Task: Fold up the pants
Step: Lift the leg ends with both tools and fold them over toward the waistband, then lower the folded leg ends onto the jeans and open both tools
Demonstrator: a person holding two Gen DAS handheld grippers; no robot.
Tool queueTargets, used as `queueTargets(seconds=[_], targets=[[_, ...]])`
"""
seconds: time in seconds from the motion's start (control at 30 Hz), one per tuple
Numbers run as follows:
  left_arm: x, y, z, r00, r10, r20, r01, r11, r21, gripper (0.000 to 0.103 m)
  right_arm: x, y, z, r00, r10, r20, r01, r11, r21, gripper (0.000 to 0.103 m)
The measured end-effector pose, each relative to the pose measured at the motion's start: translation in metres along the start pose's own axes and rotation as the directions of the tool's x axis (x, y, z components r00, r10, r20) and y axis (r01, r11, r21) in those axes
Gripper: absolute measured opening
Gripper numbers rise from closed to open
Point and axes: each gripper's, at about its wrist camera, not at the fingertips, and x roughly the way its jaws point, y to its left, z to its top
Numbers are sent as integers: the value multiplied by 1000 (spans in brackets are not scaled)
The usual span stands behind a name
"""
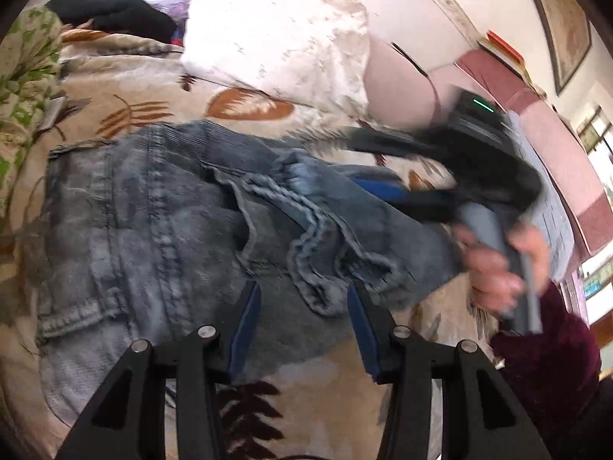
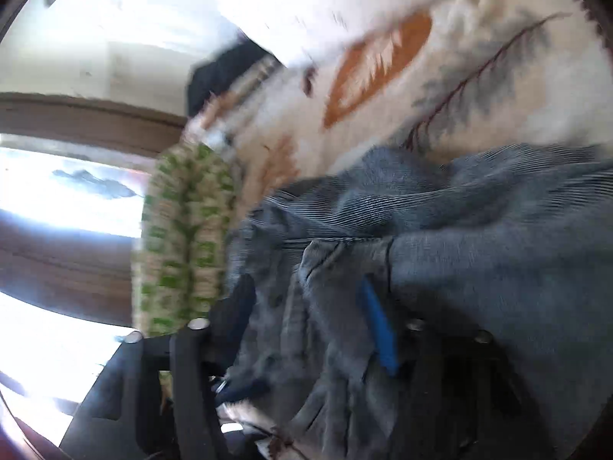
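The grey-blue jeans point(image 1: 161, 222) lie bunched on a leaf-patterned blanket point(image 1: 145, 88), with hem ends folded over toward the right. My left gripper point(image 1: 302, 299) is open and empty just above the jeans' near edge. My right gripper point(image 1: 383, 188) shows in the left wrist view at the right, its fingers down in the denim folds. In the right wrist view the jeans point(image 2: 479, 237) drape between and over the right gripper's point(image 2: 306, 299) spread fingers; the view is blurred and I cannot see whether cloth is clamped.
A white pillow point(image 1: 276, 30) and a pink one point(image 1: 398, 84) lie at the back. Black clothing point(image 1: 115, 11) and a green-patterned cloth point(image 1: 27, 61) lie at the left. A maroon-sleeved hand point(image 1: 494, 264) holds the right gripper. A window point(image 2: 57, 184) is left.
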Motion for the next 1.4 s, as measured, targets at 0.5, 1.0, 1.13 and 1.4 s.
queueTargets(seconds=[0.5, 1.0, 1.13, 1.4], targets=[[1, -17, 20, 998, -6, 67, 7, 1000, -11, 50, -96, -52, -120, 971, 207, 120, -226, 958, 174, 62], [-16, 16, 25, 994, 52, 91, -42, 994, -103, 50, -31, -68, -107, 975, 92, 202, -161, 921, 355, 20], [-24, 23, 26, 993, 45, 110, -31, 991, -130, 50, -35, -29, -112, 981, 46, 191, -91, 968, 233, 14], [-42, 35, 30, 983, 73, 171, -45, 986, -161, 59, 4, -6, -125, 997, 5, 79, -15, 993, 117, 17]])
